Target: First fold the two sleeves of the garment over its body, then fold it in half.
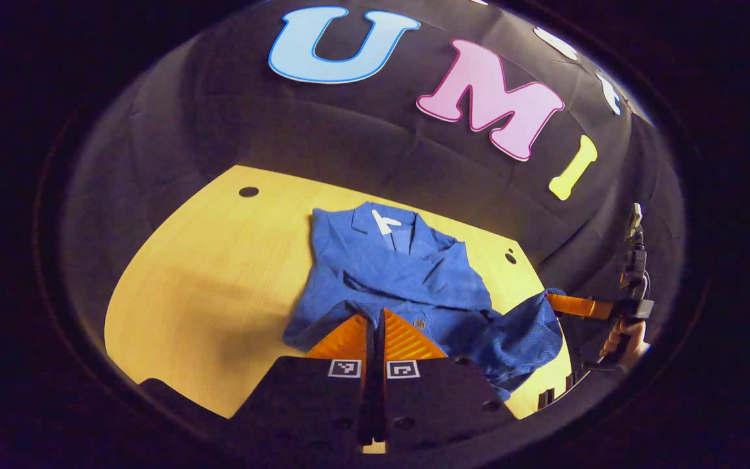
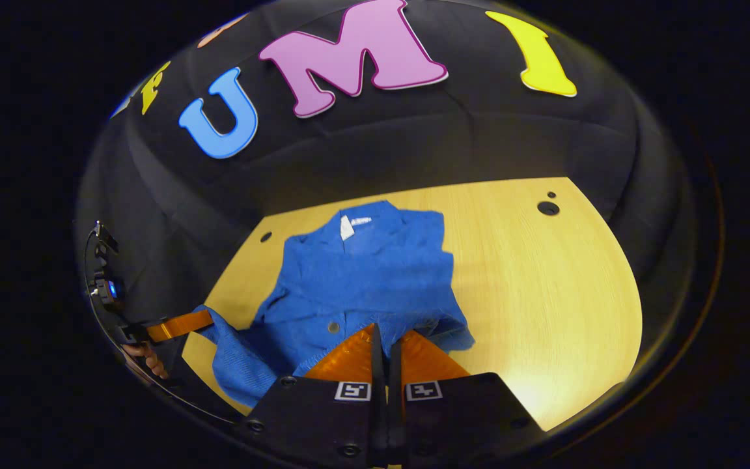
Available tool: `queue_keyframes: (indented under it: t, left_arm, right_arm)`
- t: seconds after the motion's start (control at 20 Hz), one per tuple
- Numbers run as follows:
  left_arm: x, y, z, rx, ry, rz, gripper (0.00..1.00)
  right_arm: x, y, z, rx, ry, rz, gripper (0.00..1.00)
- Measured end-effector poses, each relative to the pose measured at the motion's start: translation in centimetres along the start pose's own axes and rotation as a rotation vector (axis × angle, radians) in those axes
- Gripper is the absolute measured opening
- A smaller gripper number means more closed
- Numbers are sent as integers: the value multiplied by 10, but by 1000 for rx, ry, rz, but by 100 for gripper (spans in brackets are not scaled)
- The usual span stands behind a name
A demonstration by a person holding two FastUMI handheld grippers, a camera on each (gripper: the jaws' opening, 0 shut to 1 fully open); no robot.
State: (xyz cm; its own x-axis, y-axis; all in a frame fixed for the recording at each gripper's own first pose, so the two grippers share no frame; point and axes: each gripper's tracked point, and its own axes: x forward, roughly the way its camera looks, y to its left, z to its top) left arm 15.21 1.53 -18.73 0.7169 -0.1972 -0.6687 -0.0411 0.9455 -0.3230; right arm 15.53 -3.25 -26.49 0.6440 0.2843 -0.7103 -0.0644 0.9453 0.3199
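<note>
Blue garment [image 1: 391,273] flat on the pale wooden surface [image 1: 219,273], collar and white tag toward the booth wall, hem toward the near edge. Creased across the chest; both short sleeves seemingly already folded in over the body, though not certain.

Edges and room: broad bare wood on one flank of the garment, reaching to a dark round hole [image 1: 249,191] near the far corner. In the right gripper view, wide bare wood [image 2: 544,293] on the other flank, with two holes [image 2: 548,208] close to the far rim. Black cloth wall just behind the collar; little margin there. Near edge of the surface just beneath the hem.

Left gripper [image 1: 375,326] at the near hem, low over the cloth, pointing toward the collar. Jaws together with only a thin slit between them; hem fabric bunched right at the tips, apparently pinched.

Right gripper [image 2: 386,339] likewise at the near hem, jaws drawn together, blue cloth gathered at the tips, apparently pinched.

From the left gripper view, right gripper [image 1: 554,301] seen sideways at the surface's edge, fingers level, a lifted corner of hem [image 1: 525,329] hanging from its tips; a hand [image 1: 629,339] wrapped on the handle behind. From the right gripper view, same picture mirrored: a hand [image 2: 147,357] below the handle, hem corner [image 2: 232,355] raised off the wood.
</note>
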Motion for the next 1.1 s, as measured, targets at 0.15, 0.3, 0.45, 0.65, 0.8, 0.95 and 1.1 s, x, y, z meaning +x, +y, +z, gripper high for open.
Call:
queue_keyframes:
  t: [0.15, 0.3, 0.45, 0.65, 0.8, 0.95, 1.1]
  left_arm:
    - [40, 16, 74, 15, -88, 16, 0]
    - [98, 37, 138, -38, -177, 52, 0]
    - [164, 72, 172, -105, -210, 139, 0]
    - [216, 87, 169, -132, -175, 165, 44]
    - [207, 88, 160, -74, -177, 239, 84]
    - [174, 69, 157, 25, -251, 237, 84]
    - [125, 35, 151, 116, -337, 215, 84]
  right_arm:
    - [43, -7, 65, 18, -93, 8, 5]
    - [98, -25, 116, 19, -165, -33, 5]
    - [160, -57, 138, 82, -169, -109, 4]
    - [217, -94, 140, 171, -179, -197, 46]
    - [201, -99, 137, 82, -203, -216, 74]
    - [157, -89, 160, -48, -367, -237, 99]
    - [104, -58, 167, -126, -490, -210, 97]
